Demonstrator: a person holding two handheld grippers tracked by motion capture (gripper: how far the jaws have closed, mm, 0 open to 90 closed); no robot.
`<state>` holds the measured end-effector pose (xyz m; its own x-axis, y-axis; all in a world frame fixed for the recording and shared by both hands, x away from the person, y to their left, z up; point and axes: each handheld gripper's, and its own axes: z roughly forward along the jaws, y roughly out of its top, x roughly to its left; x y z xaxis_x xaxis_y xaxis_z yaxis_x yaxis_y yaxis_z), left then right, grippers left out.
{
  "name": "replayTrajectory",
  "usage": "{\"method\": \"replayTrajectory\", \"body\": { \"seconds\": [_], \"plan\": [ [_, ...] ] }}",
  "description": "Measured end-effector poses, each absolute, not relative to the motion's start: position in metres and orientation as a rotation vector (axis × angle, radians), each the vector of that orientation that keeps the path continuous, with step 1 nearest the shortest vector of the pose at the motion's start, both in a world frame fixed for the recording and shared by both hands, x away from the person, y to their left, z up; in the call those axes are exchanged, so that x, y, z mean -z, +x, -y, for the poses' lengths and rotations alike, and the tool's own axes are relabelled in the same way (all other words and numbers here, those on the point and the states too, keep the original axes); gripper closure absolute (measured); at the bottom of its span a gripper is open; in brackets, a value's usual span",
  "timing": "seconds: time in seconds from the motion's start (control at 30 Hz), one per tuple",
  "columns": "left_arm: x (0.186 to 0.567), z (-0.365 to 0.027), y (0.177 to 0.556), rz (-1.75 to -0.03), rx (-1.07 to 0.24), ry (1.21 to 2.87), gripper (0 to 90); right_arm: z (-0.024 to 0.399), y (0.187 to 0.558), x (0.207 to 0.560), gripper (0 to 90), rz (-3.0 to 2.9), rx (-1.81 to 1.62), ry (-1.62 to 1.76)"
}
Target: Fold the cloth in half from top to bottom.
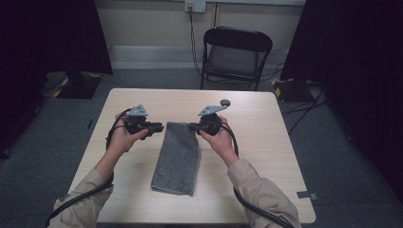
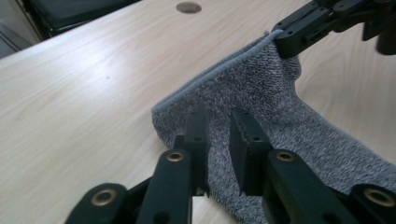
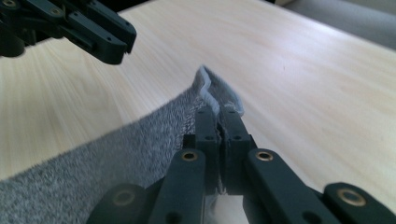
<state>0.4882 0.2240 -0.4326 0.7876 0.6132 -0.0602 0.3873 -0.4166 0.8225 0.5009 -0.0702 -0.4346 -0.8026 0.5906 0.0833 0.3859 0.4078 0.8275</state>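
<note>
A grey knitted towel (image 1: 177,156) lies folded lengthwise in the middle of the table (image 1: 266,156). My right gripper (image 3: 218,112) is shut on the towel's far right corner (image 3: 208,84) and holds that corner slightly off the wood; its jaws also pinch the hem in the left gripper view (image 2: 285,39). My left gripper (image 2: 219,116) hovers over the far left corner of the towel (image 2: 261,98). Its jaws stand a narrow gap apart, with cloth showing behind the gap and nothing pressed between them. From above, the left gripper (image 1: 159,128) and the right gripper (image 1: 192,126) face each other across the towel's far edge.
A round cable hole (image 1: 225,102) sits in the table beyond the right gripper. A black folding chair (image 1: 235,52) stands behind the table's far edge. Bare wood lies on both sides of the towel. Cables trail from both grippers along the forearms.
</note>
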Motion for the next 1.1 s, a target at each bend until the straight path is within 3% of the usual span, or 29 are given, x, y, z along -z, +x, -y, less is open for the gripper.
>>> {"method": "replayTrajectory", "body": {
  "seconds": [0.13, 0.27, 0.47, 0.57, 0.67, 0.8, 0.83, 0.93, 1.0, 1.07, 1.1],
  "plan": [
    [0.445, -0.223, 0.494, -0.798, -0.323, 2.058, 61.3, 0.074, 0.502, 0.446, 88.1, -2.449, -1.317, 0.899],
    [0.461, -0.217, 0.509, -0.85, -0.32, 2.069, 55.8, 0.08, 0.51, 0.458, 88.0, -2.446, -1.309, 0.955],
    [0.488, -0.199, 0.519, -0.895, -0.228, 2.122, 59.9, 0.083, 0.52, 0.475, 87.8, -2.457, -1.305, 1.014],
    [0.493, -0.199, 0.514, -0.893, -0.218, 2.149, 70.6, 0.083, 0.52, 0.48, 87.8, -2.467, -1.304, 1.012],
    [0.491, -0.201, 0.503, -0.858, -0.194, 2.188, 79.5, 0.083, 0.515, 0.481, 87.8, -2.478, -1.297, 1.006],
    [0.49, -0.205, 0.471, -0.832, -0.154, 2.196, 82.2, 0.083, 0.499, 0.48, 87.9, -2.5, -1.305, 0.98],
    [0.488, -0.209, 0.463, -0.845, -0.167, 2.172, 80.6, 0.082, 0.493, 0.481, 87.9, -2.511, -1.303, 0.969],
    [0.482, -0.218, 0.458, -0.88, -0.265, 2.12, 61.6, 0.076, 0.479, 0.483, 87.9, -2.541, -1.263, 0.93],
    [0.478, -0.221, 0.462, -0.905, -0.3, 2.095, 53.8, 0.073, 0.476, 0.485, 87.8, -2.55, -1.255, 0.923],
    [0.478, -0.22, 0.471, -0.919, -0.335, 2.092, 47.6, 0.071, 0.475, 0.486, 87.8, -2.554, -1.252, 0.927],
    [0.479, -0.219, 0.474, -0.916, -0.321, 2.079, 48.9, 0.071, 0.476, 0.486, 87.8, -2.557, -1.253, 0.926]
  ]
}}
